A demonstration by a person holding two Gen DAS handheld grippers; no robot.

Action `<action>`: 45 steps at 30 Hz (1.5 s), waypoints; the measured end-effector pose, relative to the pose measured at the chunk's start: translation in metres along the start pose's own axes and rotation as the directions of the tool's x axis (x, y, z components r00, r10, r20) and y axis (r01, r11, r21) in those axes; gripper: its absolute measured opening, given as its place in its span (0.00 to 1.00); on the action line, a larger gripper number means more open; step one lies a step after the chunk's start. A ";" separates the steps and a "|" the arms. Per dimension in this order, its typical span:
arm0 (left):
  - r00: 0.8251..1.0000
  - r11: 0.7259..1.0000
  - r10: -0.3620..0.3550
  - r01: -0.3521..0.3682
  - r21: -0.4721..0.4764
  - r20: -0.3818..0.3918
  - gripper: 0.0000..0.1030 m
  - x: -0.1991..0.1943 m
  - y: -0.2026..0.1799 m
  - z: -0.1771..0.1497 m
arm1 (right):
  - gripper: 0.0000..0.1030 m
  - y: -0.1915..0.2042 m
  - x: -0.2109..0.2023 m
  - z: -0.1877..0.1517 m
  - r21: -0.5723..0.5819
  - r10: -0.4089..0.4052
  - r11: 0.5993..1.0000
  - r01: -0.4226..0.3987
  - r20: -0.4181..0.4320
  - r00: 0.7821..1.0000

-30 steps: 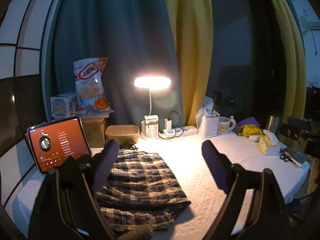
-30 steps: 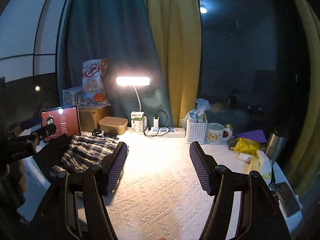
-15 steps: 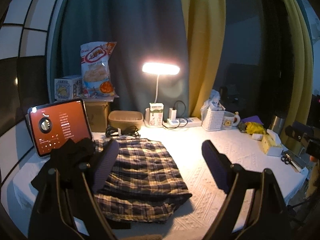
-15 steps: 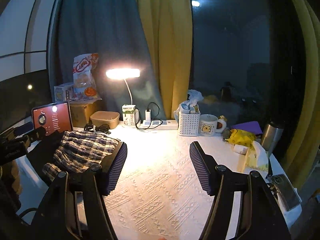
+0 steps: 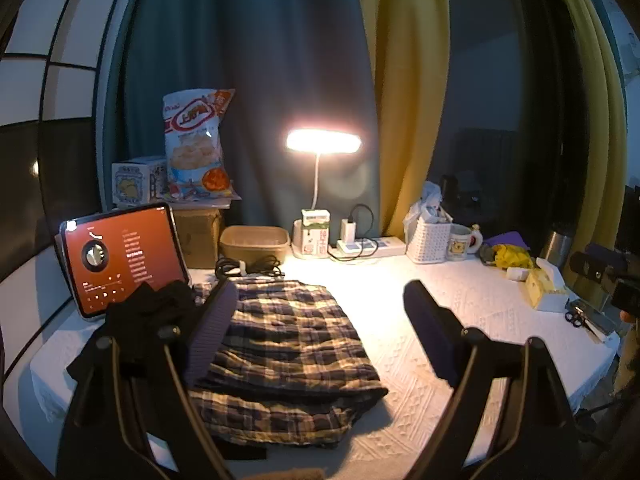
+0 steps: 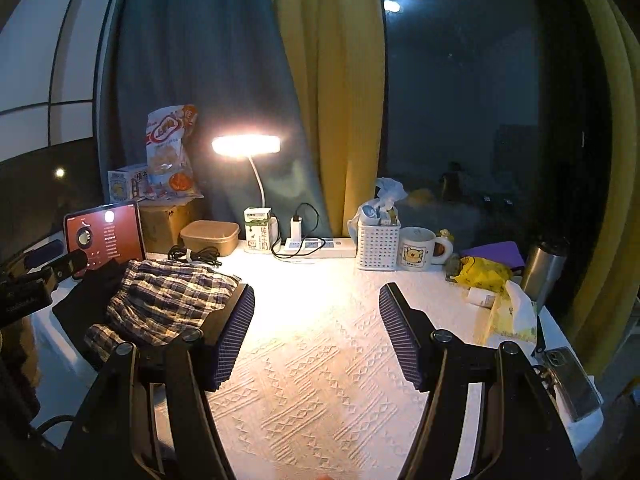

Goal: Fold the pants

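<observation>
We count one pair of plaid pants [image 5: 280, 344], folded, lying on the white tablecloth [image 5: 460, 320] at the table's left side, w/ one dark garment [image 5: 148, 316] beside it. Both grippers, left gripper [image 5: 316, 332] & right gripper [image 6: 316, 332], hover w/ fingers spread apart, holding nothing. One lamp [image 5: 323, 142], one mug [image 6: 416, 248], one tablet [image 5: 120, 256]. Only the right view shows the phone [image 6: 572, 380] clearly.

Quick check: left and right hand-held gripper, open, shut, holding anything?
Left hand-held gripper: open, empty, above the plaid pants.
Right hand-held gripper: open, empty, over the tablecloth.
</observation>
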State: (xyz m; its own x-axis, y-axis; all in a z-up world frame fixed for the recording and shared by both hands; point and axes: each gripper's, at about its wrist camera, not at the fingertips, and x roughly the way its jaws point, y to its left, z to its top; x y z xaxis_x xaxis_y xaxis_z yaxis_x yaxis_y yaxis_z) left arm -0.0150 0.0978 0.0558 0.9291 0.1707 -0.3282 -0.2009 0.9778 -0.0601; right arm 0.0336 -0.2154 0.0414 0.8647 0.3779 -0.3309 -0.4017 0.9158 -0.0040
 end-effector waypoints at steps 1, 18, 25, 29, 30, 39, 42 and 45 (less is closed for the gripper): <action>1.000 1.000 0.001 -0.001 0.002 0.000 0.83 0.000 0.000 0.000 | 0.66 0.000 0.001 0.000 0.001 0.000 1.000 0.000 -0.002 1.000; 1.000 1.000 0.000 0.000 0.006 -0.005 0.83 0.001 -0.002 -0.001 | 0.66 0.001 0.001 -0.002 0.003 -0.002 1.000 0.002 -0.003 1.000; 1.000 1.000 0.000 0.000 0.008 -0.006 0.83 0.001 -0.003 -0.002 | 0.66 0.000 0.001 -0.001 0.003 -0.002 1.000 0.002 -0.002 1.000; 1.000 1.000 -0.005 0.006 0.013 -0.007 0.83 0.001 -0.001 -0.002 | 0.66 0.001 0.001 -0.001 0.003 -0.003 1.000 0.003 -0.003 1.000; 1.000 1.000 -0.008 0.008 0.014 -0.007 0.83 0.001 -0.001 -0.002 | 0.66 0.001 0.001 -0.001 0.004 -0.003 1.000 0.003 -0.002 1.000; 1.000 0.999 -0.020 0.021 0.025 -0.011 0.83 0.003 -0.001 -0.002 | 0.66 0.002 0.001 -0.001 0.003 -0.004 1.000 0.004 -0.004 1.000; 1.000 1.000 -0.019 0.020 0.025 -0.010 0.83 0.002 -0.001 -0.002 | 0.66 0.003 0.000 -0.002 0.001 0.000 1.000 0.000 -0.004 1.000; 1.000 0.999 -0.021 0.021 0.025 -0.010 0.83 0.003 -0.001 -0.002 | 0.66 0.003 0.001 -0.002 0.001 0.000 1.000 0.000 -0.004 1.000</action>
State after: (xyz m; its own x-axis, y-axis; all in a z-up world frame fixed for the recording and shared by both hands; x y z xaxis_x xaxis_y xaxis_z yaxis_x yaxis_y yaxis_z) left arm -0.0128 0.0971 0.0533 0.9297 0.1491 -0.3367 -0.1733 0.9839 -0.0430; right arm 0.0324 -0.2129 0.0391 0.8635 0.3771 -0.3350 -0.4011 0.9160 -0.0027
